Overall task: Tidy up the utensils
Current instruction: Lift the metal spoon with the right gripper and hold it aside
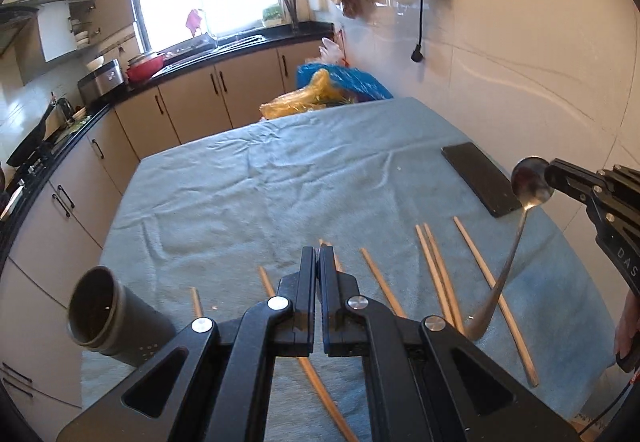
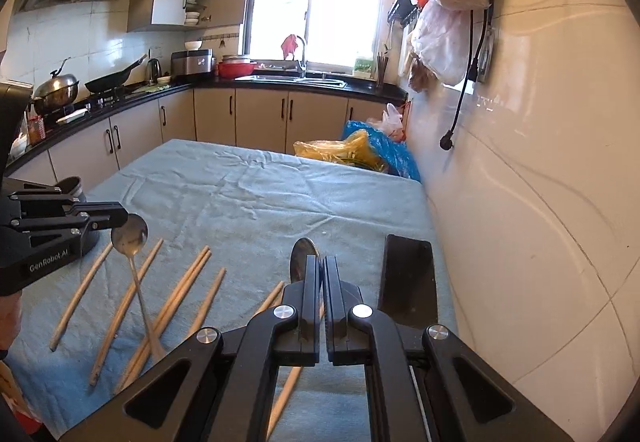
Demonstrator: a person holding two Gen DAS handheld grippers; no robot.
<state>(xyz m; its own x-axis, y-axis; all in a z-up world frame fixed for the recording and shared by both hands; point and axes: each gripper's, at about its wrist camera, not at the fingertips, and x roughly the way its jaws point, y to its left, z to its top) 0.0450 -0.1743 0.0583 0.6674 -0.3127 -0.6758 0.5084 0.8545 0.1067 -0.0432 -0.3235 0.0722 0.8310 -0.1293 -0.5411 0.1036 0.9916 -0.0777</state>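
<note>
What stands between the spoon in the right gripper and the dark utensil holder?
The left gripper, shut on its own spoon, hangs in front of the dark utensil holder, seen from the right wrist. The spoon in the right gripper would have to go around it. Chopsticks lie flat on the cloth below.

Two metal spoons, each pinched at bowl by closed claw, handle hanging down clear of cloth: one (image 1: 530, 182) in right claw (image 1: 554, 174), other (image 2: 130, 236) in left claw (image 2: 120, 218). Wooden chopsticks (image 2: 120, 306) scattered loose on blue cloth over counter (image 2: 260, 194), mostly parallel, two touching as pair. Dark cylindrical holder (image 1: 108, 314) upright at counter's left edge, looks empty.
</note>
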